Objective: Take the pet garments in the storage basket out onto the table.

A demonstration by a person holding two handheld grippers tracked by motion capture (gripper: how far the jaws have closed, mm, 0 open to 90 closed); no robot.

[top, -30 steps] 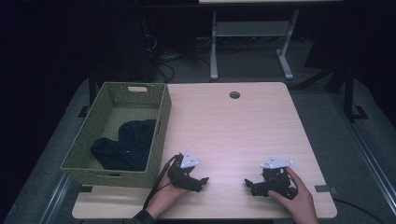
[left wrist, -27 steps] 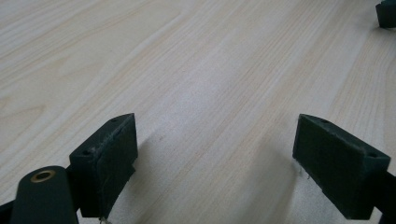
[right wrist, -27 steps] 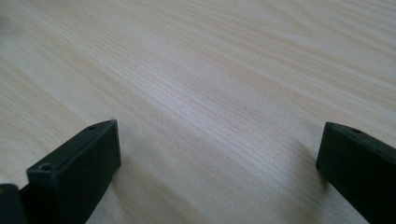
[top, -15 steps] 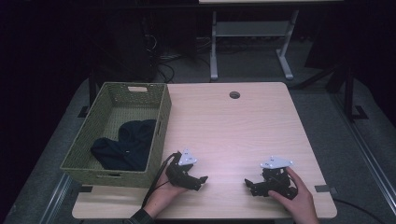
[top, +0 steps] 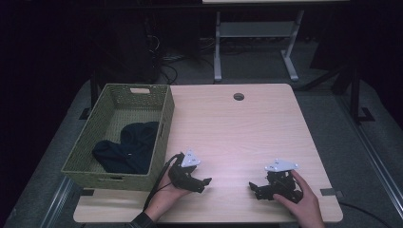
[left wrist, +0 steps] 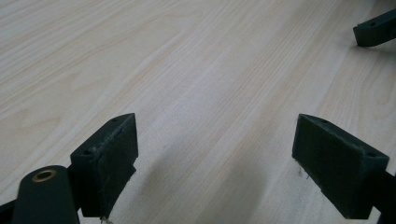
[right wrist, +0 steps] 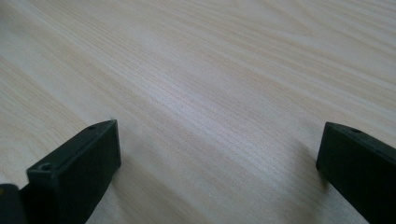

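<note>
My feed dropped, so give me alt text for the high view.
A person rests the left tool and right tool, both open and empty, on a wooden table. A green woven basket at the table's left holds dark cloth.

Matt pale wood-grain table (top: 266,128)

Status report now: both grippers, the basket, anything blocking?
Left gripper open, right gripper open, both low over table. Dark cloth inside basket. Nothing blocking.
</note>
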